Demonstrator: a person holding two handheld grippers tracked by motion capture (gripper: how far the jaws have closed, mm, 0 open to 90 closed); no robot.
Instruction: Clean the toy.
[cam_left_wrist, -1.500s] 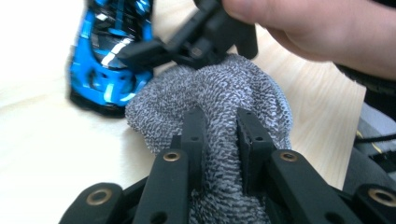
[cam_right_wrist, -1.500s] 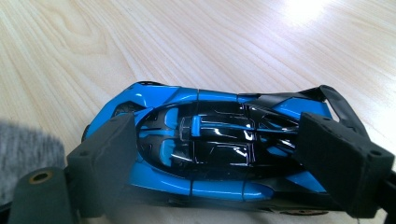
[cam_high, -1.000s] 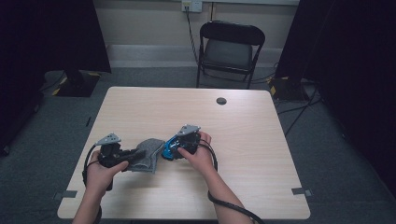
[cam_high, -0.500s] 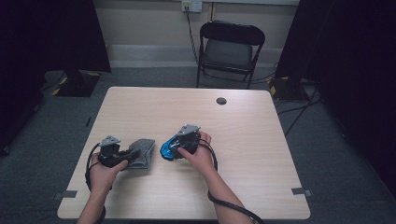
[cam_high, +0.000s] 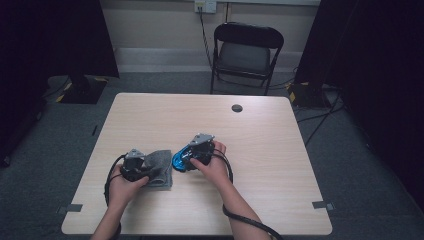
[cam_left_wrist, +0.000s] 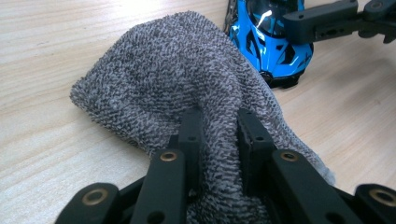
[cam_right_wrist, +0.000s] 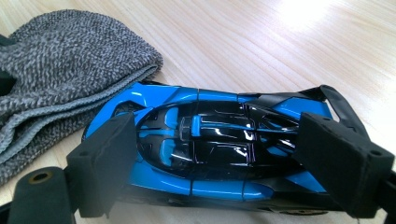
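A pale wooden table (cam_high: 150, 115) stands on grey carpet, dark curtains to either side. At about 8 o'clock of its middle the left gripper (cam_high: 142, 170) has its jaws clamped together on a fold of the grey towel (cam_left_wrist: 177, 79), which lies bunched on the wood. Just beside it, toward 3 o'clock, the right gripper (cam_right_wrist: 224, 154) has its jaws pressed on the two ends of the blue toy car (cam_right_wrist: 210, 140), which touches the tabletop. A black folding chair (cam_high: 248, 50) stands at 12 o'clock beyond the table.
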